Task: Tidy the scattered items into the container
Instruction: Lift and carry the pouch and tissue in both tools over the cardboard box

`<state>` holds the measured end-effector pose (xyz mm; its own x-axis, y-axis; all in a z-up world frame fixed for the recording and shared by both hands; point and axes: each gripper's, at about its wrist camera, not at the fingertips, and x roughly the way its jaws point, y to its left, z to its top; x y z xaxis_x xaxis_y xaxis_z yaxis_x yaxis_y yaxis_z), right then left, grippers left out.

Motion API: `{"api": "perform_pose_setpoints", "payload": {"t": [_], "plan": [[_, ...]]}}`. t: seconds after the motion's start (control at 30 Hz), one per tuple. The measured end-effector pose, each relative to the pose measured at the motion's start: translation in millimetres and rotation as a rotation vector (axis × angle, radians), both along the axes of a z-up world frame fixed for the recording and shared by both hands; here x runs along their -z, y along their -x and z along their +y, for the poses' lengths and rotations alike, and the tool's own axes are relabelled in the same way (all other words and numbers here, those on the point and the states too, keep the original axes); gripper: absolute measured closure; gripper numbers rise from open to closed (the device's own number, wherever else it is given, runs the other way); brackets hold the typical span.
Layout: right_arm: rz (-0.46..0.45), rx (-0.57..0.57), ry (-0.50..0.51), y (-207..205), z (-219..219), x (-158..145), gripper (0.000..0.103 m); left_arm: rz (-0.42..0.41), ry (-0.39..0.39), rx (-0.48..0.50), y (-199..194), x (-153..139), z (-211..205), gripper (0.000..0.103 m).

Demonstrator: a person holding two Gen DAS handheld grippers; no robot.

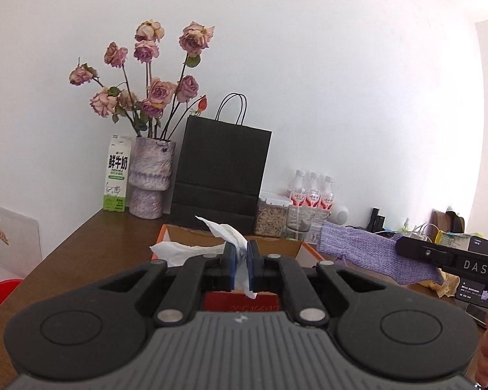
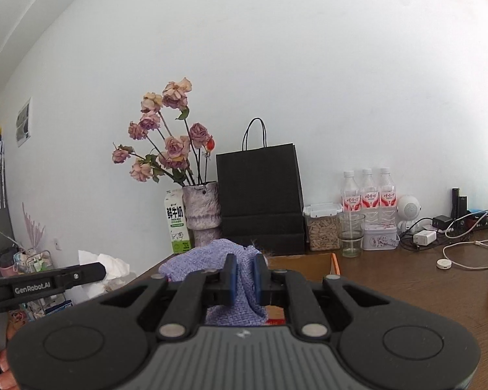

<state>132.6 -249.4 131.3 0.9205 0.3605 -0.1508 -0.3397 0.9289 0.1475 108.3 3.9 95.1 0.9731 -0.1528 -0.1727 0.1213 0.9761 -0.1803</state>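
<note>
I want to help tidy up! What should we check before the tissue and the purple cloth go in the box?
1. Left gripper pinching the white tissue: ok.
2. Right gripper pinching the purple cloth: ok.
3. Cardboard box open on top: ok.
4. Tissue over the box: ok.
5. Cloth fully over the box: cannot tell.
6. Room left inside the box: cannot tell.

cardboard box [image 1: 192, 237] interior — hidden behind gripper bodies

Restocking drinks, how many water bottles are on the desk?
3: water bottles side by side against the wall, left, middle, right, behind the glass. More may be hidden behind them.
</note>
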Motion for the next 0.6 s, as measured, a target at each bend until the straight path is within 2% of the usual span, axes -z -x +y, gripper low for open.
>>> {"api": "perform_pose_setpoints", "payload": {"t": [0.3,0.47,0.6], "plan": [[0.022,0.034,-0.016,-69.1,-4.6,-0.8,0.094,0.005,0.039,0.031,-75.7,-14.2,-29.5,0.096],[0.058,0.027,0.004,-115.3,-3.6,11.0,0.094,0.043,0.082,0.018,-115.3,-0.9,-37.8,0.096],[0.104,-0.001,0.03,-158.9,-0.2,25.6,0.094,0.099,0.122,-0.008,-149.5,20.3,-41.2,0.096]]}}
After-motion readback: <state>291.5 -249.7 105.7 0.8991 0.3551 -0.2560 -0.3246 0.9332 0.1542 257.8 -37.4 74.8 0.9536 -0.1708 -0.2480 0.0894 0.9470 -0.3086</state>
